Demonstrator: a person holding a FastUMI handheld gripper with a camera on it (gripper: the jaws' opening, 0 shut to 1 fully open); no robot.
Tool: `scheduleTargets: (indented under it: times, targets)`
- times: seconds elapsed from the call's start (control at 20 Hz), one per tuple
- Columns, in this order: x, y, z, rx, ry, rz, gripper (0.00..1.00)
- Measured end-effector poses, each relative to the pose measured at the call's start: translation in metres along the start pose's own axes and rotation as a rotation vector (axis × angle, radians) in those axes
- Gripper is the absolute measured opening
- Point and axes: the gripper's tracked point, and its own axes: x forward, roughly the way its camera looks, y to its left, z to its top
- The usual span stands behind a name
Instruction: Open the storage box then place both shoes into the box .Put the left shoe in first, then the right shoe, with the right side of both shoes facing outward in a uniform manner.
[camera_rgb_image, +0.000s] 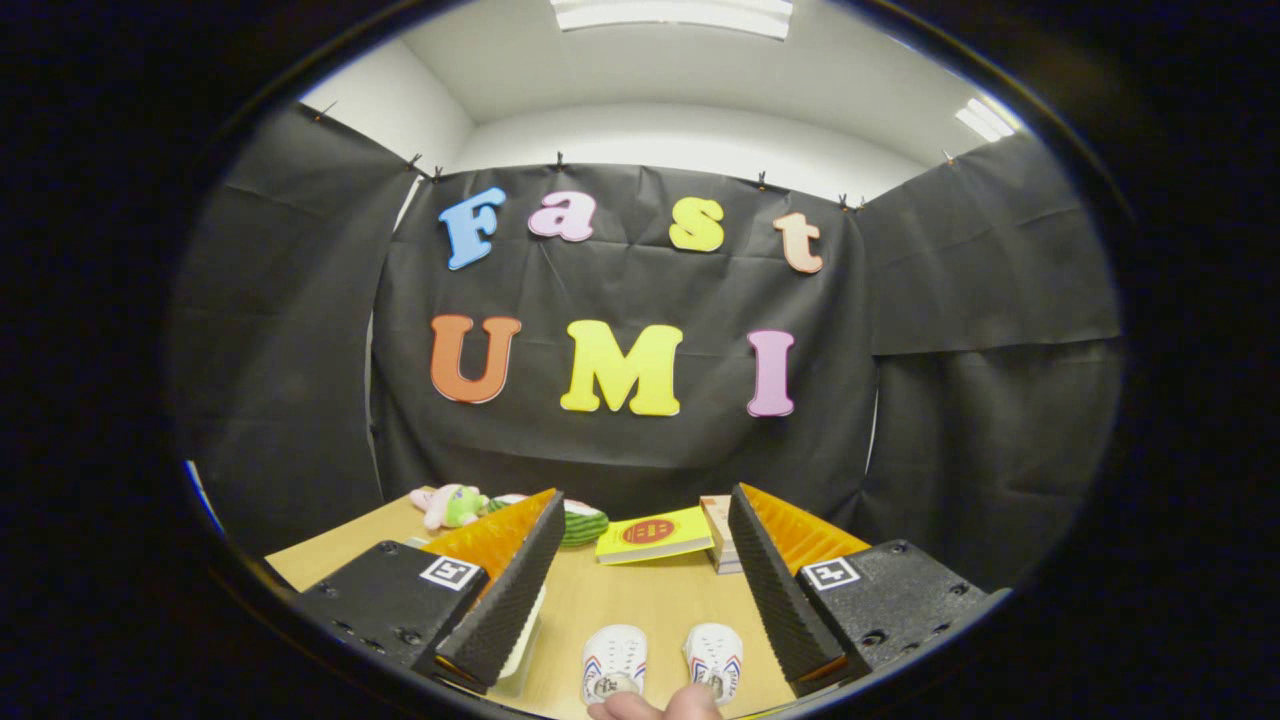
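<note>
- Hovering above the wooden counter (610, 600), the tongs (645, 570) stand wide apart, holding nothing.
- Both small white shoes (662, 662) sit side by side on the counter between the fingers, toes toward the yellow book (655, 536); a fingertip (655, 706) touches them.
- A clear-walled edge by the left finger may be the storage box; I cannot tell.
- Opening the box seems the pending step, so the tongs must find its lid.

Gripper (640, 570) held level above the table, facing forward; fingers (510, 590) spread wide apart, nothing between the pads; person's fingertips (655, 705) visible low, just below the finger gap.
</note>
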Motion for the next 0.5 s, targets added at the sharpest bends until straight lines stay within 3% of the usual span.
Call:
scheduleTargets:
  times: [0.5]
  targets:
    - [-0.005, -0.01, 0.003, -0.015, 0.004, 0.038, 1.0]
